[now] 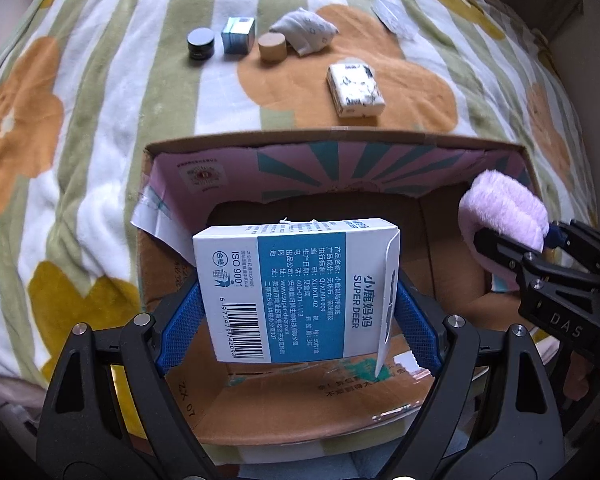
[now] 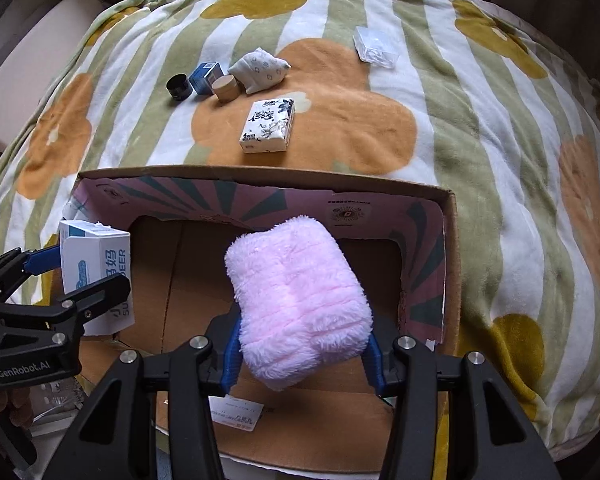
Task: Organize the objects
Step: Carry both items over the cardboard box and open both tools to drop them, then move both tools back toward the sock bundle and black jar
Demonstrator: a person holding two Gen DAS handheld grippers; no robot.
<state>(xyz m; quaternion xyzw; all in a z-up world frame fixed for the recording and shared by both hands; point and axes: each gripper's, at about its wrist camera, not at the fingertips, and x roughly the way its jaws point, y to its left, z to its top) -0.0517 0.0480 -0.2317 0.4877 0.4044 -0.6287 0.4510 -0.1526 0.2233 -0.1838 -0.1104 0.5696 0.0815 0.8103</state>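
- Striped, flower-printed bed blanket [image 1: 100, 128] carried an open cardboard box [image 1: 332, 136].
- Left gripper [image 1: 298, 304] was clenched on a white-and-blue carton [image 1: 292, 288], held over the box's interior.
- Right gripper [image 2: 300, 344] clamped a pink fluffy bundle [image 2: 300, 304], also above the box.
- Beyond both grippers, past the box's far wall, lay a tissue pack [image 2: 269, 125], a folded cloth [image 2: 258, 68], a black jar [image 2: 179, 86], a tan jar [image 2: 225, 87] and a small blue box [image 2: 206, 76].

wrist cams close above box [image 1: 340, 140], shared blanket [image 2: 480, 140]
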